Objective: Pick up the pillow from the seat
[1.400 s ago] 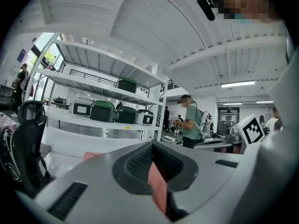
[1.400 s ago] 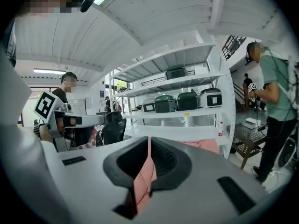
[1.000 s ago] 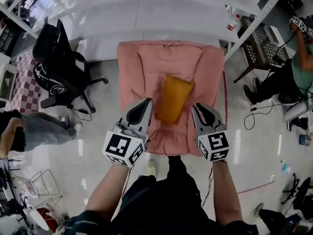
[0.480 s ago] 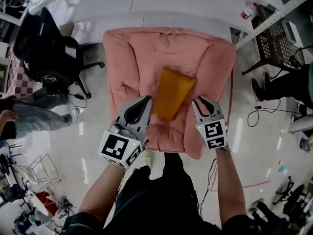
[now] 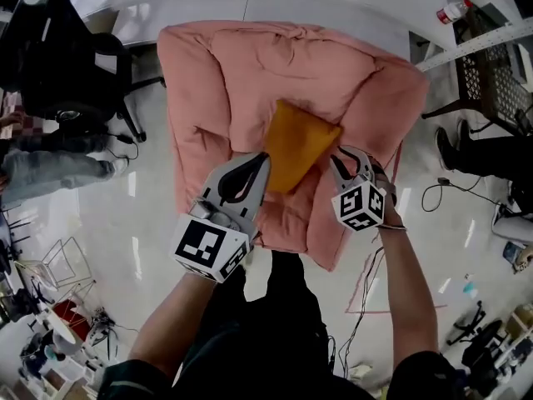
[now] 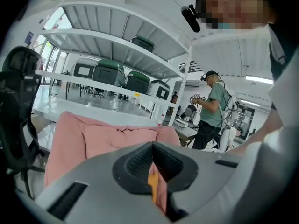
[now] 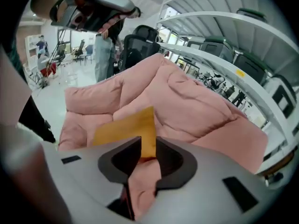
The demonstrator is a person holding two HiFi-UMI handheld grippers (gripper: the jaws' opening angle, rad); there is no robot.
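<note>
Covering part of the pillow [image 5: 301,138] — left claw [image 6: 152,146] clenched, right claw [image 7: 147,143] opening round it

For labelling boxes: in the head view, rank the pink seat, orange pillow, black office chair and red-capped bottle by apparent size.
Largest first:
pink seat
black office chair, though cut by the frame edge
orange pillow
red-capped bottle, far smallest
</note>
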